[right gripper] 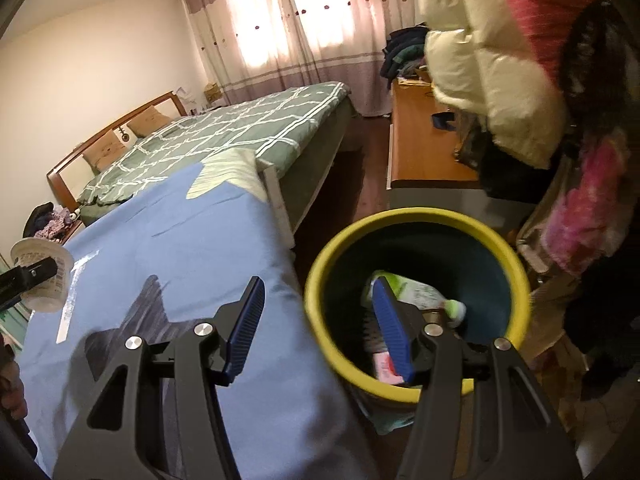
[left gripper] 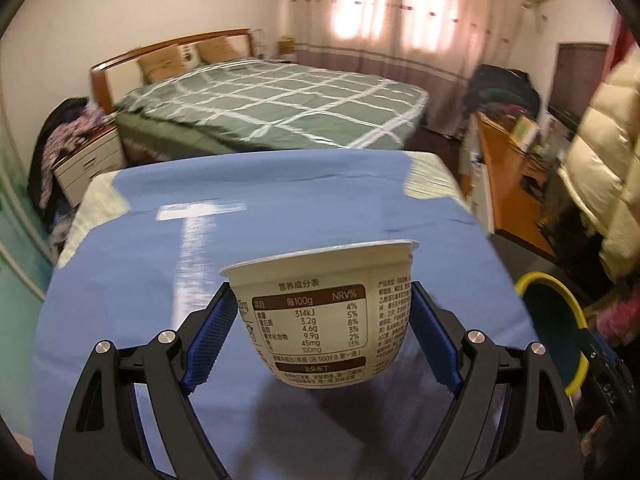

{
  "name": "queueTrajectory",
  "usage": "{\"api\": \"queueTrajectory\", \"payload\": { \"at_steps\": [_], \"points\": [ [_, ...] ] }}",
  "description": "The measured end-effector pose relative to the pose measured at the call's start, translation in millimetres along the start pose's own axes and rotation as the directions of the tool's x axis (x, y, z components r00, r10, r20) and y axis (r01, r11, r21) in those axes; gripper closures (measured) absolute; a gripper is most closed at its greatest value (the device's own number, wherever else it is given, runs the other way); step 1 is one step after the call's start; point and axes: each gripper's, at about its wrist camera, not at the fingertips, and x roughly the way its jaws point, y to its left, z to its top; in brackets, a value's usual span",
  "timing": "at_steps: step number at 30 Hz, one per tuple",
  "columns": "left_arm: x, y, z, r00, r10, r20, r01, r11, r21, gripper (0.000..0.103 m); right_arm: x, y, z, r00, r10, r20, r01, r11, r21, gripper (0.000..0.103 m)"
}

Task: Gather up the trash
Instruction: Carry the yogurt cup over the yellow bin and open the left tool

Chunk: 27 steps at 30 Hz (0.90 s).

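Jaws on your left gripper (left gripper: pixel 322 322) were clamped on the pudding cup (left gripper: pixel 324 312) — one blue pad on each flank of its tapered wall, below the rim, with the cup upright and lifted clear of the blue-covered counter (left gripper: pixel 280 208). Your right gripper (right gripper: pixel 316 328) had its jaws parted at a middling width with nothing between them; it hovered over the edge where the counter met the yellow-rimmed bin (right gripper: pixel 416 224).

To do this step well, you needed to carry the cup across to the bin without tilting it, since any residue inside would spill onto the cloth. The pads sat on a cone that narrows downward, so I judged the grip secure against dropping but liable to squeeze the thin wall — a gentle hold was enough. You should have released only once the cup's base was past the bin's rim, and kept the empty right gripper out of that path.

Your left view showed the printed nutrition label and the pad contact closely, yet only a sliver of the bin at the right edge. Your right view looked down into the bin, showing a plastic bottle (right gripper: pixel 420 292) and a pink packet (right gripper: pixel 386 364) already inside, and caught the cup (right gripper: pixel 42 276) from afar at far left.
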Motion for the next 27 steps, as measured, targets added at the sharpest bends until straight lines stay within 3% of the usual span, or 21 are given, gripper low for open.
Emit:
{"api": "queueTrajectory", "payload": {
  "at_steps": [9, 19, 27],
  "points": [
    [3, -110, -8, 0.994, -0.107, -0.029, 0.111, 0.982, 0.153, 0.019, -27, -65, -3, 0.997, -0.069, 0.023, 0.068, 0.996, 0.058, 0.049],
    [18, -250, -29, 0.973, -0.209, -0.099, 0.230, 0.921, 0.316, 0.019, -45, -127, -10, 0.986, -0.161, 0.032, 0.156, 0.979, 0.135, 0.049],
    [46, -310, -39, 0.957, -0.235, -0.173, 0.284, 0.887, 0.365, 0.019, -49, -153, -18, 0.982, -0.189, 0.020, 0.183, 0.968, 0.172, 0.049]
  ]
}}
